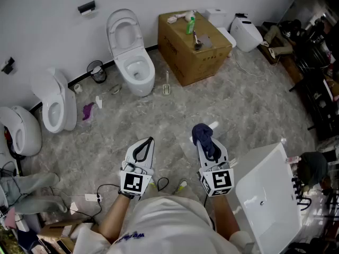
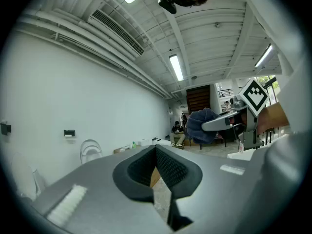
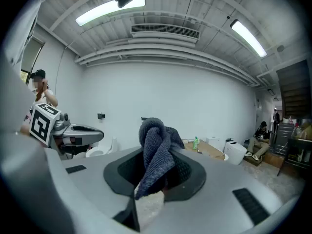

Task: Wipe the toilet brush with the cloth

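Just right of centre in the head view, the dark blue cloth (image 1: 203, 135) sits clamped in the right gripper (image 1: 207, 146), bunched up above its jaws. To its left, the left gripper (image 1: 148, 143) is closed on nothing. Both hang over the marbled floor (image 1: 249, 110), with a white toilet (image 1: 132, 62) toward the upper left.

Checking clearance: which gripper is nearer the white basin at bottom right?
Right. The right gripper, shut on the cloth, sits just left of the white basin. The left gripper is farther left, beyond the right one.
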Motion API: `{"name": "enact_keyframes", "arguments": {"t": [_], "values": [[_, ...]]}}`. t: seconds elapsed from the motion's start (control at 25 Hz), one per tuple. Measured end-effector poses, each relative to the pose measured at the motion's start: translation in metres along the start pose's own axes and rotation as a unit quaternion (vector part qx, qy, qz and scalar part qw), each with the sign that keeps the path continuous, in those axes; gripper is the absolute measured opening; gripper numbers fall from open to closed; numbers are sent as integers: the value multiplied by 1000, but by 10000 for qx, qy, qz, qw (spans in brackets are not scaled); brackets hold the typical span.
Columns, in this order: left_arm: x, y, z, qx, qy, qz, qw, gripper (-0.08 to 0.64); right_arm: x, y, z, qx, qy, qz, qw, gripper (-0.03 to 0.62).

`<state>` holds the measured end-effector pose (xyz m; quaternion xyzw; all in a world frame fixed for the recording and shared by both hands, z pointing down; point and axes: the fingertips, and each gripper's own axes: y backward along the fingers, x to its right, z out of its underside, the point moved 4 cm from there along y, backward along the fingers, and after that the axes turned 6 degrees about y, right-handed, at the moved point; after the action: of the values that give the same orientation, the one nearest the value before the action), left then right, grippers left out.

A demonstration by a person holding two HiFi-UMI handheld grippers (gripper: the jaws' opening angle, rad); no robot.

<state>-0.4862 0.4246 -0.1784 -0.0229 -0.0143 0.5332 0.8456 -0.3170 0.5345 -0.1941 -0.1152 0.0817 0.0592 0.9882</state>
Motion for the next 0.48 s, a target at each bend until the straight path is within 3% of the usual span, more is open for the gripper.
{"name": "enact_keyframes", "arguments": {"t": [0.48], "values": [[126, -66, -8, -38, 141, -450, 9989, 2, 105, 45, 43, 107, -14, -460, 9989, 98]]}}
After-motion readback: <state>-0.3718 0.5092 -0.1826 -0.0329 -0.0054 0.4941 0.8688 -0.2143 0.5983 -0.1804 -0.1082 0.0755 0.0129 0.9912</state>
